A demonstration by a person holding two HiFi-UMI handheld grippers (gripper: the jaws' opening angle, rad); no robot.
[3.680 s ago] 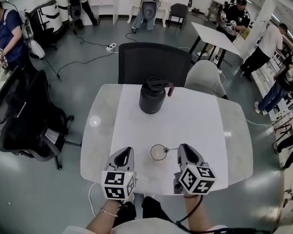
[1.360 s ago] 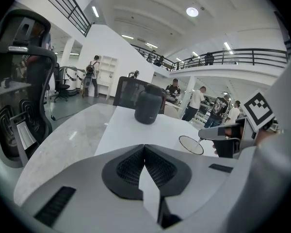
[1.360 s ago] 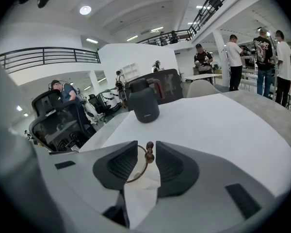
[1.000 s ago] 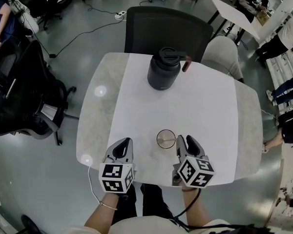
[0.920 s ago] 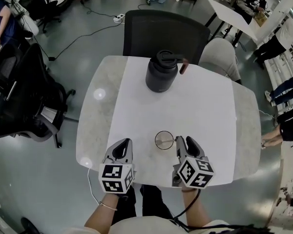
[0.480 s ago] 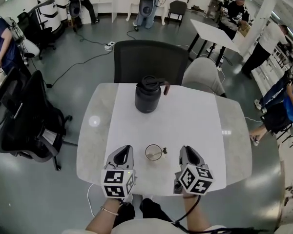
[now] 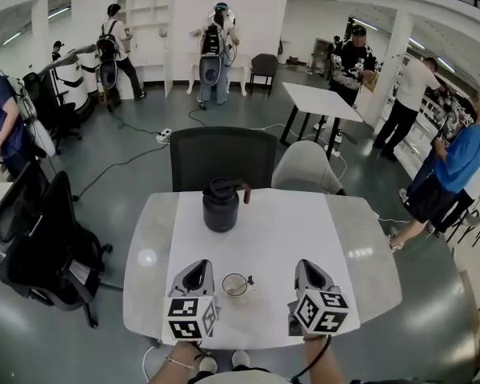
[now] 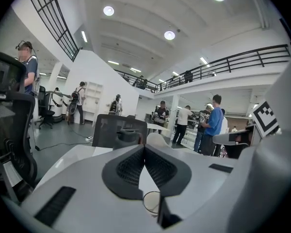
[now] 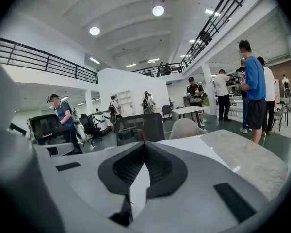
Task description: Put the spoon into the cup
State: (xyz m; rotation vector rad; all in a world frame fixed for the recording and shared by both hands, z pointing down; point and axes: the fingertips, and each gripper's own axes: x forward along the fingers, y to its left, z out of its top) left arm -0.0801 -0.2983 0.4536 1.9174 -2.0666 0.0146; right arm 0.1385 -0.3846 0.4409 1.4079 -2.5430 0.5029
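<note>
White table (image 7: 304,222) under an open hall: left gripper (image 7: 197,269), jaws together and empty, hangs just left of the cup (image 7: 235,286); spoon (image 7: 247,280) already in it, handle leaning right toward the farther right gripper (image 7: 305,267), just closed on nothing.

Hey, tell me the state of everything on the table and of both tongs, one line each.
Cup: upright, spoon inside.
Spoon: in the cup, handle sticking out over the rim.
Black jug: upright, lid looks on.
Left tongs: shut, nothing between them.
Right tongs: just closed, now shut, nothing between them.
</note>
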